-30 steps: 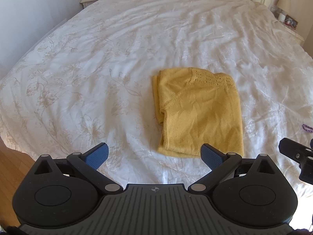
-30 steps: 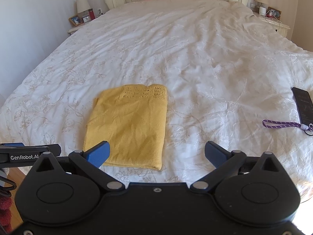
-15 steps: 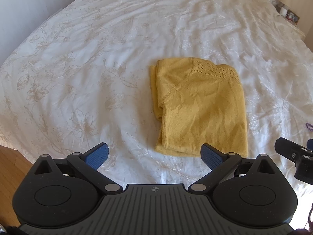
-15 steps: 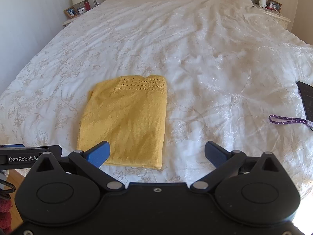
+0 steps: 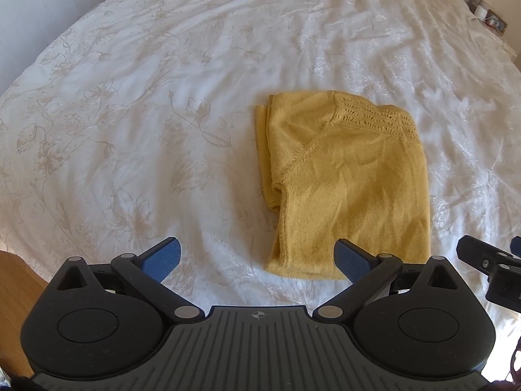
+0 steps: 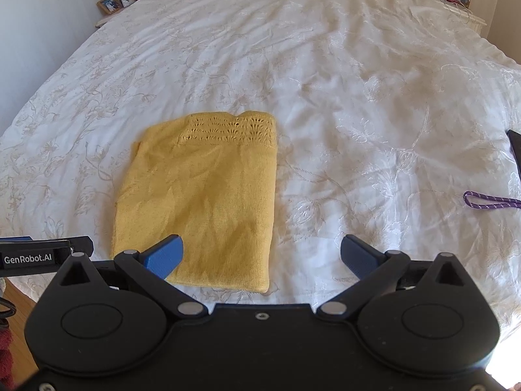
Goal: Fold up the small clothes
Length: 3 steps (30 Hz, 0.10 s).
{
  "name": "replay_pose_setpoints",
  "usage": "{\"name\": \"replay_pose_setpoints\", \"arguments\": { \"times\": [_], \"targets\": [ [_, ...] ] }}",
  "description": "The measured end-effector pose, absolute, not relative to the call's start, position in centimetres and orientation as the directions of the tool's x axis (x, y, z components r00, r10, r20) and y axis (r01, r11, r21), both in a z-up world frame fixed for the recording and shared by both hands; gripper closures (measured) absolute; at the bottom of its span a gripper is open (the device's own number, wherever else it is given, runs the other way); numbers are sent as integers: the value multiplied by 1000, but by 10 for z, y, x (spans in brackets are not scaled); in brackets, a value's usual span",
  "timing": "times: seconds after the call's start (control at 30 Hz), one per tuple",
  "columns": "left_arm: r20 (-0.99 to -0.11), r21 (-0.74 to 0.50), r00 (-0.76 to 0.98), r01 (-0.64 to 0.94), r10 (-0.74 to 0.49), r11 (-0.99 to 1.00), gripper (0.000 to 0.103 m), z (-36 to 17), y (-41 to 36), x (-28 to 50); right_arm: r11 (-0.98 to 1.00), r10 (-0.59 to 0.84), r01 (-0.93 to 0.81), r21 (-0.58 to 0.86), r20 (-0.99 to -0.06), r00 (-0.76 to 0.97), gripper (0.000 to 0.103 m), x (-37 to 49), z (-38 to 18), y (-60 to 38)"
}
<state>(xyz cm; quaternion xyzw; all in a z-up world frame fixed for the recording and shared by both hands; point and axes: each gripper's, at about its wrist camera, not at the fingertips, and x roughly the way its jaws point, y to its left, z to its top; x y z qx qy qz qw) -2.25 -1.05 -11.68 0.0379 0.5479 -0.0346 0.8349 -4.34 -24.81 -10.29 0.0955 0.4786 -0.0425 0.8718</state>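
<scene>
Yellow knit top [image 5: 345, 192] lies folded into a rough rectangle on the bed [image 5: 162, 97], near its foot edge, flat on the white floral cover. Lacy openwork band sits at the top's far end; a sleeve fold shows along its left side in the left wrist view.

Left gripper [image 5: 257, 255] hangs over the foot edge, jaws wide apart, holding nothing; its right blue pad overlaps the top's near edge in view, contact unclear. Right gripper [image 6: 262, 255] is also spread wide and empty, its left pad over the top's near left corner.

Purple cord [image 6: 491, 200] and a dark flat object [image 6: 515, 150] lie near the bed's right edge, well apart from the top. Wood floor [image 5: 16, 283] shows past the foot's left corner.
</scene>
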Motion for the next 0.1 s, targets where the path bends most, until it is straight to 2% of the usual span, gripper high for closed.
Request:
{"name": "replay_pose_setpoints", "arguments": {
  "times": [0.1],
  "targets": [
    [-924,20,382,107,-23,994,1,-122,-10,-13,978,17,167,123,-850,526,1,-35,-108,-247]
  ]
}}
